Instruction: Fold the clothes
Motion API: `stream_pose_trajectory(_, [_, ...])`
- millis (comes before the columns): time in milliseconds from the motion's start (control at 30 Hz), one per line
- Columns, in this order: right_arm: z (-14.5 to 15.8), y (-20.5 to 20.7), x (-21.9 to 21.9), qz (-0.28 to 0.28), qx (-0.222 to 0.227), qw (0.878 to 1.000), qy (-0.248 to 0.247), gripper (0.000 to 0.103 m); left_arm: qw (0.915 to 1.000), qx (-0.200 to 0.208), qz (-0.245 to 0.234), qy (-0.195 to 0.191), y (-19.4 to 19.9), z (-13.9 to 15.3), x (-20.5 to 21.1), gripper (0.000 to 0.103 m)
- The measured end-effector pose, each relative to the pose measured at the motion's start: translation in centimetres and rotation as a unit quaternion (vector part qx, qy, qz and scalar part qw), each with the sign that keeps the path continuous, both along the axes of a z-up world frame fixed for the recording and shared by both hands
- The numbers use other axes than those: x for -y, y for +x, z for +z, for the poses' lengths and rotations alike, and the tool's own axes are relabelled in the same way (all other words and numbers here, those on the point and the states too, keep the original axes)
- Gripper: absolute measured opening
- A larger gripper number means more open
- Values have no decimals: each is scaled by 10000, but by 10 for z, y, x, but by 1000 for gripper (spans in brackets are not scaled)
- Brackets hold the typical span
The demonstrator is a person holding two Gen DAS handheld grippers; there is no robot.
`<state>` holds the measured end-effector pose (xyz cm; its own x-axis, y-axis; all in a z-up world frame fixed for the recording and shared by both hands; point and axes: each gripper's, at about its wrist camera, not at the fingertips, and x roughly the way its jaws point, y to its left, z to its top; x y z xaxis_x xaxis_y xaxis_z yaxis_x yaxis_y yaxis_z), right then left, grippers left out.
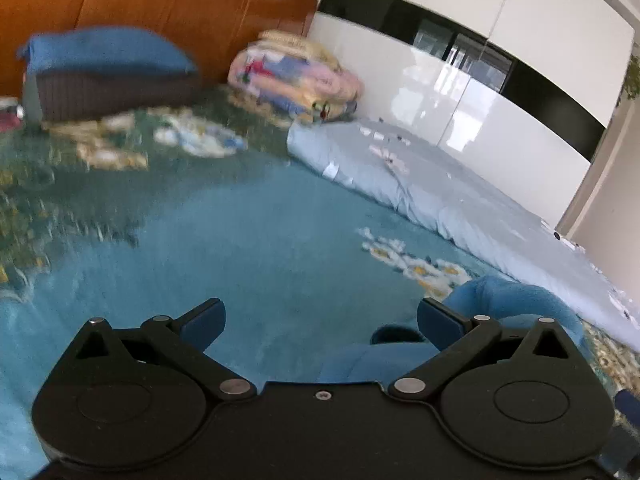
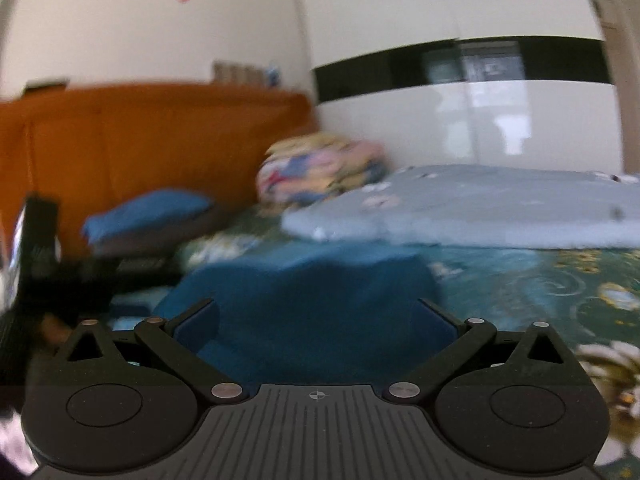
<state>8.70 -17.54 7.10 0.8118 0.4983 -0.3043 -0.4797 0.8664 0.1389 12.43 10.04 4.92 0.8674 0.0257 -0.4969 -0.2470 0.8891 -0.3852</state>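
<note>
A blue fleece garment (image 2: pixel 304 304) lies bunched on the teal floral bedspread (image 1: pixel 248 240). In the right wrist view it sits right in front of my right gripper (image 2: pixel 316 320), which is open and empty, with its fingers spread to either side of the cloth. In the left wrist view the same blue garment (image 1: pixel 504 304) lies at the lower right, beside and behind the right finger. My left gripper (image 1: pixel 320 320) is open and empty over bare bedspread. The other gripper shows as a dark blurred shape (image 2: pixel 44 280) at the left of the right wrist view.
A light blue folded quilt (image 1: pixel 420 184) lies along the bed's right side. A colourful folded blanket (image 1: pixel 296 76) and a blue pillow on a brown cushion (image 1: pixel 108 72) sit against the orange headboard (image 1: pixel 180 4). White wardrobe doors (image 1: pixel 500 92) stand behind.
</note>
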Motion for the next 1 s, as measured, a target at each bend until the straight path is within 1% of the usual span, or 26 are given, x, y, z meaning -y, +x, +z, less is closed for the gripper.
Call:
stream_pose_trajectory(67, [-5, -1, -11, 0, 57, 9997, -223, 103, 9992, -344, 8, -177, 4, -9, -9, 101])
stream_pose_trajectory(167, [-4, -3, -14, -152, 145, 9993, -295, 103, 9966, -721, 51, -387, 7, -13, -20, 100])
stream_pose_trajectory(300, [-4, 5, -3, -668, 28, 9976, -201, 103, 9972, -691, 186, -201, 2, -11, -27, 99])
stream_pose_trajectory(333, [-4, 7, -1, -798, -3, 9967, -177, 103, 9971, -700, 148, -245, 1, -12, -29, 99])
stream_pose_trajectory(400, [-5, 11, 5, -1059, -65, 9943, -127, 103, 9961, -754, -13, -450, -2, -13, -33, 99])
stream_pose_trajectory(533, [-10, 19, 27, -1536, -335, 9874, 153, 103, 9920, -860, -334, -859, -7, -17, -42, 98])
stream_pose_trajectory(567, [-11, 20, 31, -1623, -322, 9861, 173, 103, 9906, -886, -414, -960, -8, -17, -44, 98])
stream_pose_trajectory(600, [-11, 20, 34, -1708, -301, 9847, 186, 103, 9869, -954, -442, -1224, -9, -20, -48, 97])
stream_pose_trajectory(633, [-12, 21, 37, -1793, -280, 9832, 200, 103, 9809, -1033, -433, -1591, -10, -24, -53, 95])
stream_pose_trajectory(700, [-12, 21, 43, -1906, -231, 9811, 220, 103, 9667, -1189, -474, -2218, -12, -31, -60, 94])
stream_pose_trajectory(733, [-12, 21, 44, -1923, -217, 9808, 225, 103, 9614, -1289, -407, -2395, -13, -34, -62, 93])
stream_pose_trajectory(833, [-14, 22, 48, -1929, -236, 9808, 182, 103, 9598, -1267, -295, -2487, -19, -33, -63, 92])
stream_pose_trajectory(867, [-15, 22, 49, -1929, -240, 9808, 156, 103, 9564, -1221, -363, -2628, -19, -34, -62, 91])
stream_pose_trajectory(900, [-15, 22, 50, -1931, -234, 9808, 127, 103, 9511, -1157, -465, -2825, -18, -35, -61, 89])
stream_pose_trajectory(967, [-14, 22, 51, -1945, -224, 9806, 78, 103, 9394, -1047, -656, -3197, -17, -39, -59, 76])
stream_pose_trajectory(1000, [-14, 22, 52, -1956, -221, 9804, 58, 103, 9334, -1014, -737, -3363, -16, -41, -57, 64])
